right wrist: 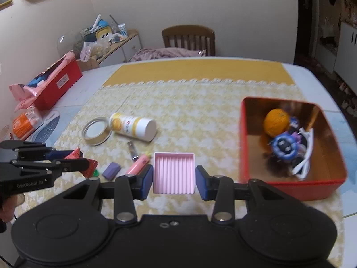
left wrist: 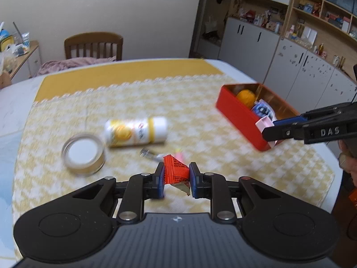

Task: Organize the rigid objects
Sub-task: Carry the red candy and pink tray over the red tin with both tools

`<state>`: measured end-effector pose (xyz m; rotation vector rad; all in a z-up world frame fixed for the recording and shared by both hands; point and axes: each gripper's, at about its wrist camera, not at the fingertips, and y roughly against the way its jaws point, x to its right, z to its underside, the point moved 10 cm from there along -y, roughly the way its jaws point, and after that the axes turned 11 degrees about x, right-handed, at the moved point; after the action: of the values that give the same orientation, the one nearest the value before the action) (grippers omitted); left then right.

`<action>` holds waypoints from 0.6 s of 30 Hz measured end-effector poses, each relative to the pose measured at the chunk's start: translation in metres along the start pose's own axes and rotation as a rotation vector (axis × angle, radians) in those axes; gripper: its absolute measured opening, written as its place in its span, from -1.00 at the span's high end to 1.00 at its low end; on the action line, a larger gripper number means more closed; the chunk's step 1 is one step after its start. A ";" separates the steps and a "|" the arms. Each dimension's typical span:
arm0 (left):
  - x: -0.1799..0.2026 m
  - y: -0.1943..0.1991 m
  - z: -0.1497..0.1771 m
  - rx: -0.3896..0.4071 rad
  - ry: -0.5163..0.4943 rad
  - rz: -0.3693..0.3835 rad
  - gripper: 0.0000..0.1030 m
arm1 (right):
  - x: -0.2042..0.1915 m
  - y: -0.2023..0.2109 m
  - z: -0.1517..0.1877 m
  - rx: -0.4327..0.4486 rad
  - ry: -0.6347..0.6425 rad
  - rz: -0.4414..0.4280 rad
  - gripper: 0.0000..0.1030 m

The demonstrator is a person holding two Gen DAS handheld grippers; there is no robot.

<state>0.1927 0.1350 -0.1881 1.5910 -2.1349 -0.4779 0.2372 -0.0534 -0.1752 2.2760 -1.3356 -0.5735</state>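
Your right gripper [right wrist: 174,174] pinches the pink ribbed tray [right wrist: 173,172], your left gripper [left wrist: 177,177] the red packet [left wrist: 176,171]; either may slip short of the red box [right wrist: 247,143] at right.

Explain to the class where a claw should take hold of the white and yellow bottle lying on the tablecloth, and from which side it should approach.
Grip the white and yellow bottle across its round body near the middle, coming down from above. It lies on its side on the tablecloth, so the fingers should straddle its width, not its length. The round tin sits close against its base end, so stay nearer the white cap.
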 end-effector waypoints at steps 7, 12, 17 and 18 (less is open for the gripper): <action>0.035 -0.016 -0.033 0.036 -0.019 0.050 0.58 | 0.032 0.017 -0.016 0.033 0.011 0.041 0.22; 0.063 -0.035 -0.051 0.042 -0.032 0.083 0.58 | 0.063 0.024 -0.022 0.043 0.006 0.076 0.22; 0.094 -0.059 -0.063 0.038 -0.057 0.113 0.58 | 0.096 0.027 -0.024 0.044 -0.003 0.103 0.22; 0.101 -0.064 -0.065 0.036 -0.063 0.118 0.58 | 0.103 0.028 -0.025 0.044 -0.005 0.107 0.22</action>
<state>0.2545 0.0188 -0.1525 1.4764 -2.2812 -0.4587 0.2776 -0.1532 -0.1528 2.2228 -1.4759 -0.5181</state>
